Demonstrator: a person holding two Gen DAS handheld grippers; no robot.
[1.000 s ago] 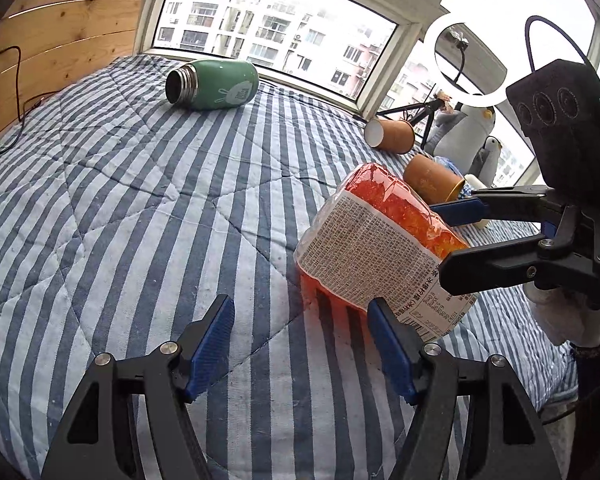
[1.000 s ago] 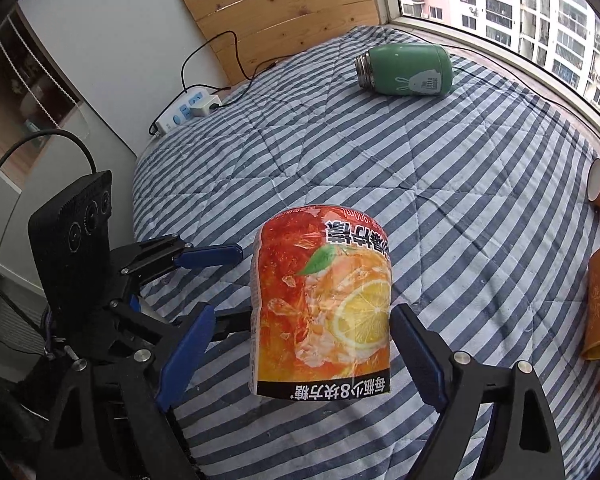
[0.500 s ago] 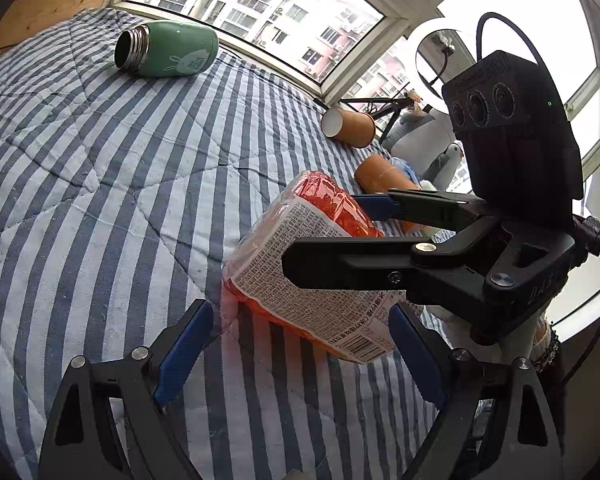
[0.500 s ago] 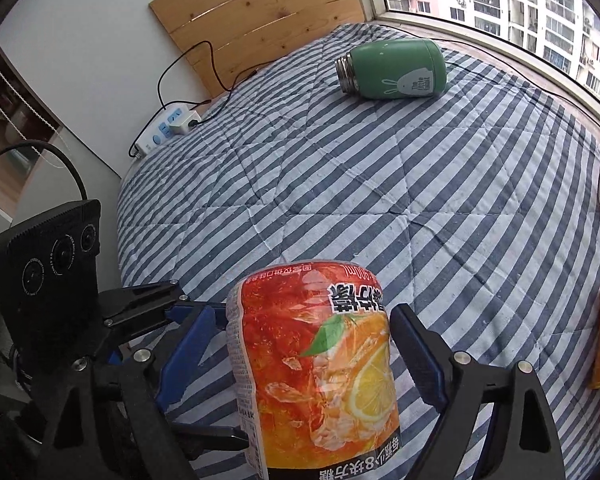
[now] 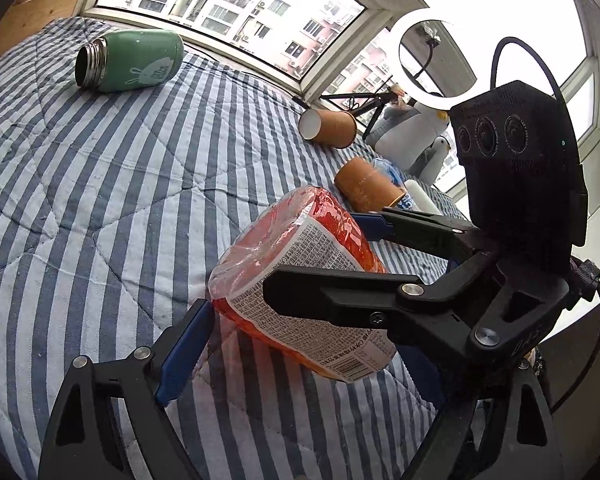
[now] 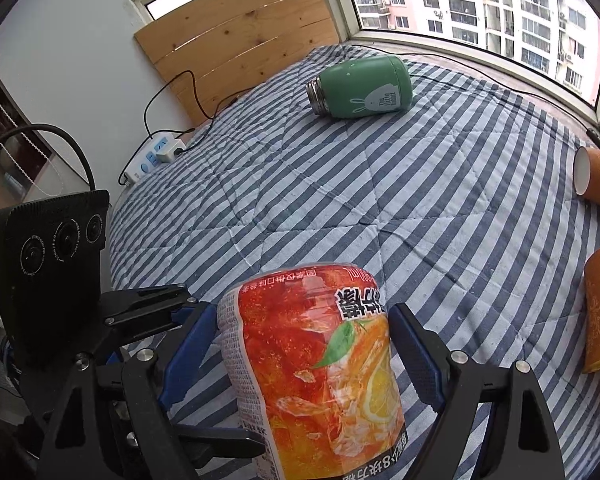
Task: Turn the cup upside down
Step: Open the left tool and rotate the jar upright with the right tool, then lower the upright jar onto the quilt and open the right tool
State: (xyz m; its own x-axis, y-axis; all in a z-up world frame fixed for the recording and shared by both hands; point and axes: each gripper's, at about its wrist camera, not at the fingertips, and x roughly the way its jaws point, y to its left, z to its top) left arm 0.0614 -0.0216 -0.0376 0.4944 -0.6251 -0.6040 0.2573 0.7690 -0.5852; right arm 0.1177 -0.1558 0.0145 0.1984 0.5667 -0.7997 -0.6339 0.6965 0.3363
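Note:
The cup (image 6: pixel 320 364) is a clear plastic cup with an orange iced-tea wrap, its print upside down. In the right wrist view it stands between the blue pads of my right gripper (image 6: pixel 300 356), which hold both its sides. In the left wrist view the cup (image 5: pixel 300 292) is tilted above the striped quilt, held by the right gripper (image 5: pixel 320 260) that reaches in from the right. My left gripper (image 5: pixel 300 364) is open; its left pad (image 5: pixel 180 352) sits at the cup's lower edge, and its right finger is hidden behind the right gripper.
A green flask (image 5: pixel 132 60) lies on its side at the far end of the striped quilt (image 5: pixel 100 200). Two brown paper cups (image 5: pixel 328 128) (image 5: pixel 368 190) lie near the window side. A power strip (image 6: pixel 152 158) and cables sit by the wooden headboard.
The right gripper has carried the cup closer to the left gripper and lower in the right wrist view. The left gripper's pad now sits right at the cup's lower edge.

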